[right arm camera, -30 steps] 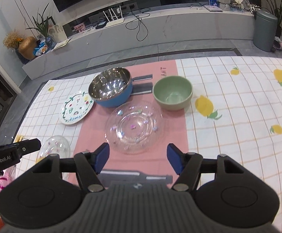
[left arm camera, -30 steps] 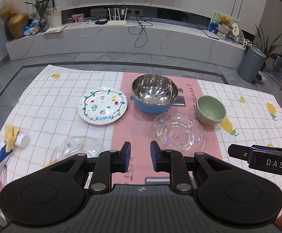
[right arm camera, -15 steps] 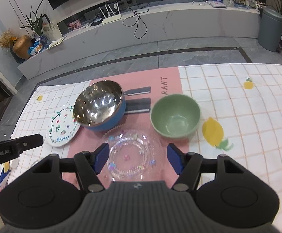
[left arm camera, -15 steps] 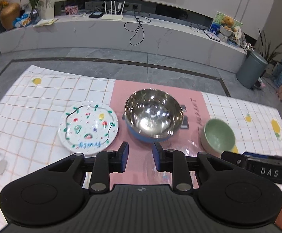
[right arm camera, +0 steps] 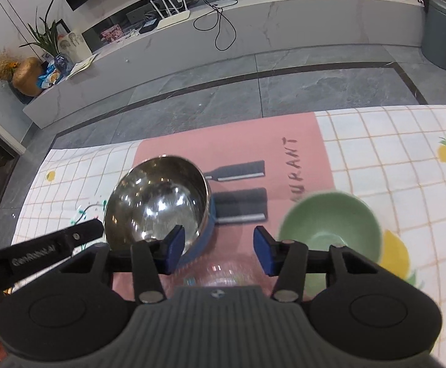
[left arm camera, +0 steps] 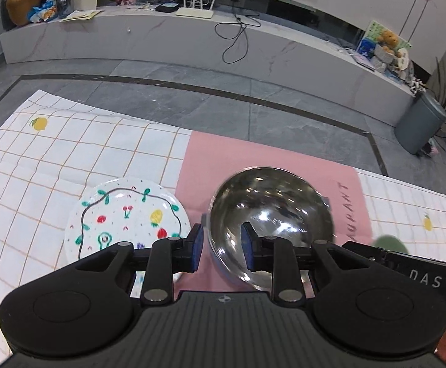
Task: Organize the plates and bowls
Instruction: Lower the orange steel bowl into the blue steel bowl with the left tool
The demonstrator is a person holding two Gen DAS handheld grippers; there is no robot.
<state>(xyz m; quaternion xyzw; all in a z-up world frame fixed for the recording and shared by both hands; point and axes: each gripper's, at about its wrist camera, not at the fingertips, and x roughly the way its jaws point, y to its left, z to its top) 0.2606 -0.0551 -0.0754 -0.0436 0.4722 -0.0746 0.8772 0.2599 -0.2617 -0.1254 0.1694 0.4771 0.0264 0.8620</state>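
Grey tiled floor point(left arm camera: 253, 116) is carrying a checked cloth point(left arm camera: 69, 153), pink mat point(right arm camera: 238, 141) lying on it, steel bowl point(right arm camera: 158, 202), green bowl point(right arm camera: 330, 224) sitting there, painted plate point(left arm camera: 124, 214) alongside

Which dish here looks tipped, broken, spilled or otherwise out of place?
Nothing stands out. The steel bowl, green bowl and painted plate sit upright and whole on the mat, and no spill shows.

Left gripper point(left arm camera: 222, 245) low in frame, blue pads apart, straddling near rim of steel bowl point(left arm camera: 269, 211) on pink mat point(left arm camera: 272, 156); contact with rim unclear. Painted plate point(left arm camera: 124, 214) just left of bowl, on checked cloth point(left arm camera: 38, 165). Green bowl point(left arm camera: 390, 243) blurred at right, behind right gripper's arm point(left arm camera: 407, 268).
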